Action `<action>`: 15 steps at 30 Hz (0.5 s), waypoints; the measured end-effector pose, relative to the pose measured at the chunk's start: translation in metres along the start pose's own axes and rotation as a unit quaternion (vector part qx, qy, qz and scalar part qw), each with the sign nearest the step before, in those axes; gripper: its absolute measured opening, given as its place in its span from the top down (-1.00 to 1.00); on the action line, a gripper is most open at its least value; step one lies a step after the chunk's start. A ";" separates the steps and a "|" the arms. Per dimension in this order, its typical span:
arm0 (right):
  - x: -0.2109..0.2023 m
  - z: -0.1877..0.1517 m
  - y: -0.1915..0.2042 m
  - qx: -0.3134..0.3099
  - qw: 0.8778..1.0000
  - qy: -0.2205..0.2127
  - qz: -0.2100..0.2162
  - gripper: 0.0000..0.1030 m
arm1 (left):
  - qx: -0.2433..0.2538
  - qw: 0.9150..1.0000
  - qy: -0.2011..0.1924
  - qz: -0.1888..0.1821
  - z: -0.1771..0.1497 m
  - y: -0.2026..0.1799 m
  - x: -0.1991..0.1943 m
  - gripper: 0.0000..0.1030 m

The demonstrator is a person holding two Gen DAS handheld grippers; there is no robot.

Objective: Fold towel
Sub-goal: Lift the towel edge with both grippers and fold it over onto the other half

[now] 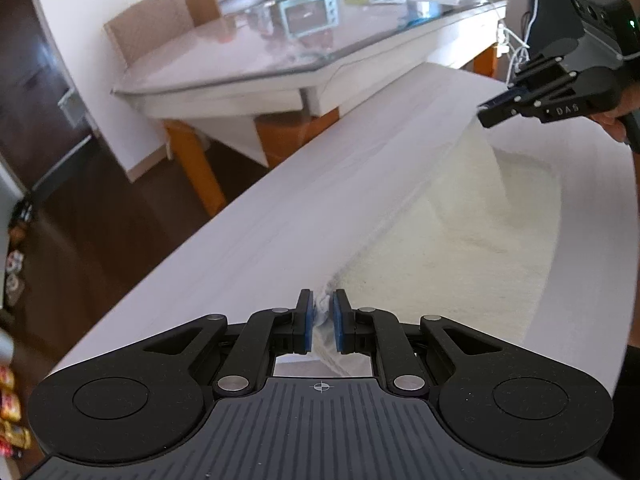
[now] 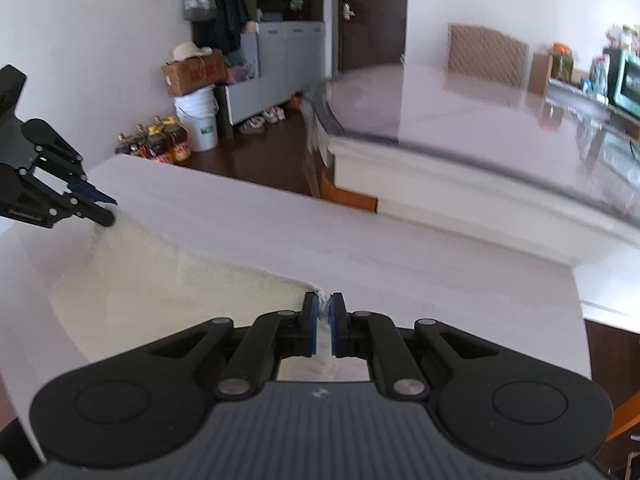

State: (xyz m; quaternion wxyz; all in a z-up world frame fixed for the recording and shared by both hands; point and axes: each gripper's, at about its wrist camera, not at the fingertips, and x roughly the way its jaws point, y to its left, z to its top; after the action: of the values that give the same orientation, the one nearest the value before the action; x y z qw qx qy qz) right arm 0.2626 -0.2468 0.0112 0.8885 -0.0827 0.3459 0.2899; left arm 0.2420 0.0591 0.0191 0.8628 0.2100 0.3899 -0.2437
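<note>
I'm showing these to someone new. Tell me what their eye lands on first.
The cream towel, lifted off the white table by two corners. The left tongs pinch the near corner and the right tongs the far one. Behind stands a glass-topped table.

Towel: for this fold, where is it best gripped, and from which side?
By its two corners on one edge, as here: the left gripper and right gripper are each shut on a corner of the towel, coming in from above and the near side. The pinched edge hangs lifted between them while the rest lies on the white table, so it should carry over evenly.
</note>
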 end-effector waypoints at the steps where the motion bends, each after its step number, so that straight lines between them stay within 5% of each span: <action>1: 0.007 -0.002 -0.001 0.003 1.000 0.008 -0.002 0.86 | 0.000 1.000 0.001 0.000 -0.002 0.000 0.003 0.79; 8: 0.024 -0.011 0.002 -0.003 1.000 0.018 -0.019 0.83 | -0.005 1.000 0.009 0.013 -0.010 0.001 0.020 0.68; 11: 0.027 -0.012 0.006 -0.014 0.999 0.015 -0.045 0.48 | 0.001 1.000 0.011 0.028 -0.014 0.000 0.023 0.53; 15: 0.018 -0.015 0.005 -0.005 0.998 0.000 -0.064 0.45 | -0.011 0.999 0.003 0.035 -0.019 0.004 0.017 0.35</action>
State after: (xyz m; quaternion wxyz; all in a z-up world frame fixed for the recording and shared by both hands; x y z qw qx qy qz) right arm 0.2620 -0.2399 -0.0115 0.9048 -0.1090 0.3388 0.2338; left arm 0.2431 0.0682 -0.0045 0.8717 0.2151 0.3879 -0.2084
